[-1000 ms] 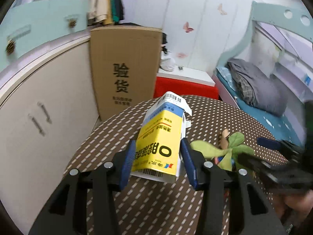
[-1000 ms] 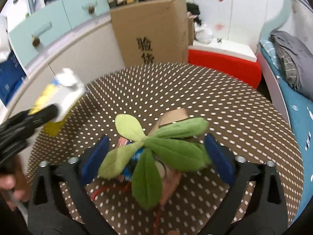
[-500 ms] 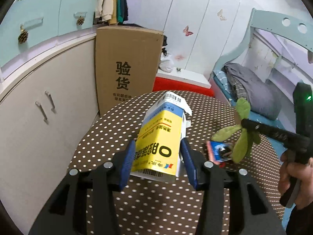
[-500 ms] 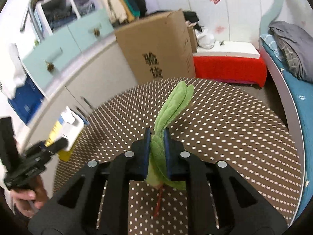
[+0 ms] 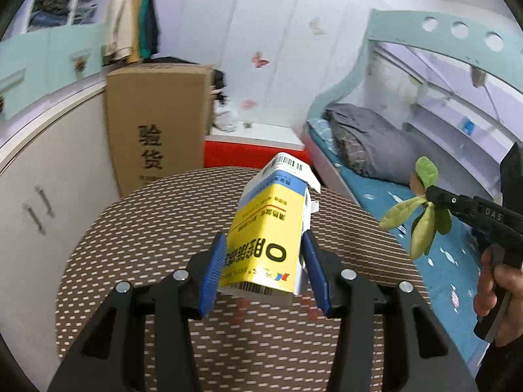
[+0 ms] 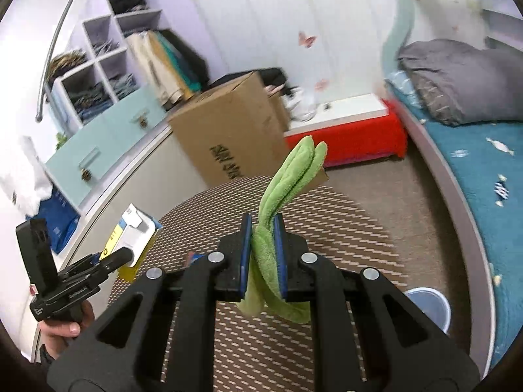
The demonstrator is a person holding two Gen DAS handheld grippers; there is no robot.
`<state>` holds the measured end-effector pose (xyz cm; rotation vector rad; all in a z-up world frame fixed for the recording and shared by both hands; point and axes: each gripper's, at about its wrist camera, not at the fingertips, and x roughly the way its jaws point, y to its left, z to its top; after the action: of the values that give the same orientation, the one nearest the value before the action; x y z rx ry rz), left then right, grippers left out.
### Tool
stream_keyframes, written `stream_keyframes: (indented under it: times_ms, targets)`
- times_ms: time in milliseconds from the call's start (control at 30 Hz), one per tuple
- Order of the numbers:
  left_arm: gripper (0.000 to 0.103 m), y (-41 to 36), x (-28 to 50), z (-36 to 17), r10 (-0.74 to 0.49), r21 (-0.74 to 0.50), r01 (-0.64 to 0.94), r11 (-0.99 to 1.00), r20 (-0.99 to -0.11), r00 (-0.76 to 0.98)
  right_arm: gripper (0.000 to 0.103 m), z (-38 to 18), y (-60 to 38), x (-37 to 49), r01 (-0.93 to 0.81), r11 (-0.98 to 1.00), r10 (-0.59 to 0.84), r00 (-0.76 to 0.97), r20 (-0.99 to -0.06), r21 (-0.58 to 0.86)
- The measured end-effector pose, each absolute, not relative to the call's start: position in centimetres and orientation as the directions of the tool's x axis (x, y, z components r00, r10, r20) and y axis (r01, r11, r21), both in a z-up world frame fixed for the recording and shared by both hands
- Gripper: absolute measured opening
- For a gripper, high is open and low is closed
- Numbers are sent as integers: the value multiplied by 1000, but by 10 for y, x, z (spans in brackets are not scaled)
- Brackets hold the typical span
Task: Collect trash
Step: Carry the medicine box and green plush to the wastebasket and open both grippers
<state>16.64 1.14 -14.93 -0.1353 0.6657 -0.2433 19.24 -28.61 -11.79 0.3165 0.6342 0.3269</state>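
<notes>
My left gripper (image 5: 264, 261) is shut on a yellow and white carton (image 5: 266, 228), held tilted above the round brown dotted table (image 5: 147, 228). My right gripper (image 6: 263, 245) is shut on a green plush leaf toy (image 6: 291, 176), its leaves sticking up and hanging down between the blue pads. In the left wrist view the right gripper (image 5: 434, 196) holds the green toy (image 5: 421, 219) out past the table's right edge, over the bed. In the right wrist view the left gripper (image 6: 127, 254) and its carton (image 6: 135, 238) show at the left, with a hand beneath.
A tall cardboard box (image 5: 157, 130) stands behind the table beside a red low cabinet (image 5: 248, 153). White cupboards (image 5: 49, 179) run along the left and a bed (image 6: 474, 150) along the right. A pale blue bucket (image 6: 428, 303) sits on the floor. A small blue packet (image 6: 193, 256) lies on the table.
My right gripper closed on the green plush toy, lifted it off the table and carried it up and to the right. My left gripper rose with the carton still in it.
</notes>
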Motion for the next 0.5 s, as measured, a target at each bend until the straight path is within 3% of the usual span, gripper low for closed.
stream_keyframes:
  times_ms: [267, 500]
  targets:
    - [47, -69, 171, -143, -354, -182, 309, 934, -601, 717, 14, -147, -382, 167, 3, 912, 245, 799, -549, 411]
    - [47, -141, 179, -160, -419, -171, 414, 894, -647, 637, 14, -249, -458, 176, 221, 887, 150, 694, -705, 406]
